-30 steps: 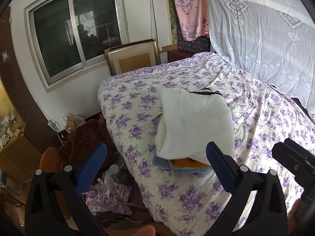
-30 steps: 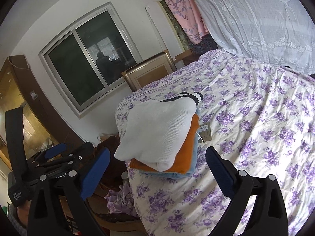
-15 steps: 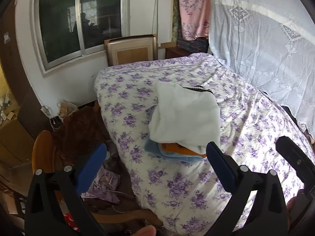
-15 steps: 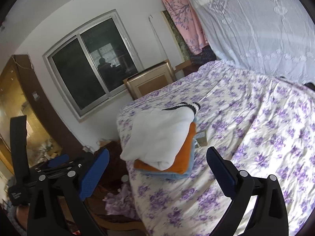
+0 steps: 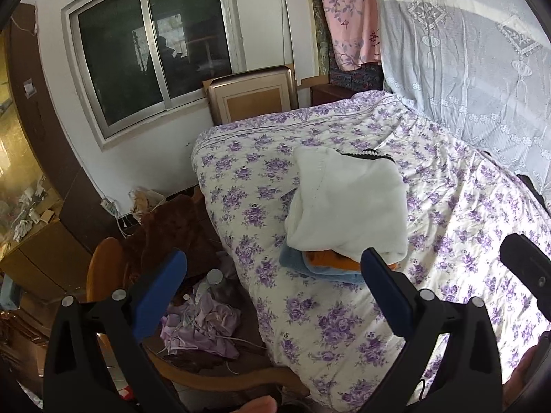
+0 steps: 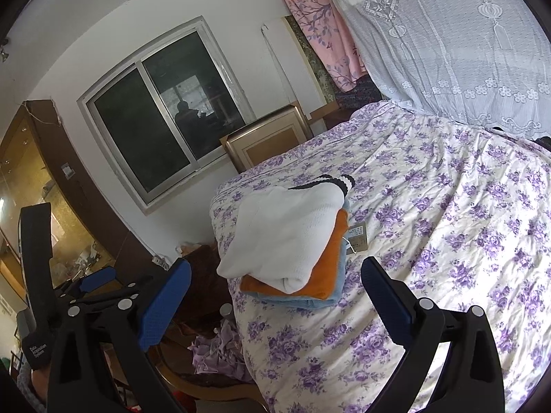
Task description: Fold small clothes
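1. Far left: dark window in the white wall, brown cabinet beside it.
2. Low left, off the bed: wooden chair, lilac cloth heap on the floor.
3. Left claw spread wide, holding nothing, hanging above the bed's near left edge.
4. Middle: folded stack on the flowered bedspread, near the left edge; white sweater on top, orange piece under it, blue piece at the bottom.
5. Right claw likewise spread, empty.
6. Stack straight ahead of both claws, apart from both; long axis running near to far; left claw probably slightly nearer.
7. Far right: lace curtain, bare bedspread; no unfolded garment visible there.
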The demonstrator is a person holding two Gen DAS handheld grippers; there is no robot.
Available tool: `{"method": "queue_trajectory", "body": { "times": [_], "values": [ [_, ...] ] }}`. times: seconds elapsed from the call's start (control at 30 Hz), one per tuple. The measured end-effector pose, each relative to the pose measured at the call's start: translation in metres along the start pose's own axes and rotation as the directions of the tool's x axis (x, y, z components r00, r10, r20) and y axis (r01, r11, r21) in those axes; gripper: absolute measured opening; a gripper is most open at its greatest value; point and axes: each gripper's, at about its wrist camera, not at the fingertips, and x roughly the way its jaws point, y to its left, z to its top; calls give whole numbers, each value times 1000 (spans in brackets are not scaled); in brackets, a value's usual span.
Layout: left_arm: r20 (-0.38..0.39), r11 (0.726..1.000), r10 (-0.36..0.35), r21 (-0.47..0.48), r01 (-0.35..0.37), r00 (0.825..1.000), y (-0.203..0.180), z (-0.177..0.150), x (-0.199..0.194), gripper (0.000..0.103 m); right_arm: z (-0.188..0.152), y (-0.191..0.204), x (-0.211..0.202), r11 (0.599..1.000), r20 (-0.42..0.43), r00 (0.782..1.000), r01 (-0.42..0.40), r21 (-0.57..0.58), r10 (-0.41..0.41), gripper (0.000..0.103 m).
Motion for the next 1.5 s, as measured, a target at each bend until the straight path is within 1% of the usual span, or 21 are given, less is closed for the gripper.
{"method": "queue_trajectory", "body": {
  "times": [0.1,0.4,1.07,1.23,1.3,1.4,1.5],
  "values": [
    [-10,1000,6,12,-6,1000,-3,1,-1,98,-1,0,0,1000,-2,1000,8,6,-8,100],
    [-17,1000,8,20,-8,1000,-5,-1,-1,98,-3,0,-1,1000,-9,1000,-1,15,2,100],
    [-39,999,-11,29,12,999,-9,-4,5,98,-5,0,-2,1000,-12,1000,-1,22,1,100],
    [12,999,1,33,-2,1000,-12,-6,0,98,-6,-1,-1,1000,-10,1000,1,30,-1,100],
    [6,999,-15,37,14,1000,-13,-4,0,98,-7,-1,0,999,-9,1000,2,37,-2,100],
    [8,998,6,55,-6,1000,-17,-3,0,98,-6,-2,1,999,-6,1000,5,44,-5,100],
    [-3,998,-16,59,16,1000,-18,-2,0,98,-7,0,3,999,-3,1000,6,44,-6,100]
  ]
}}
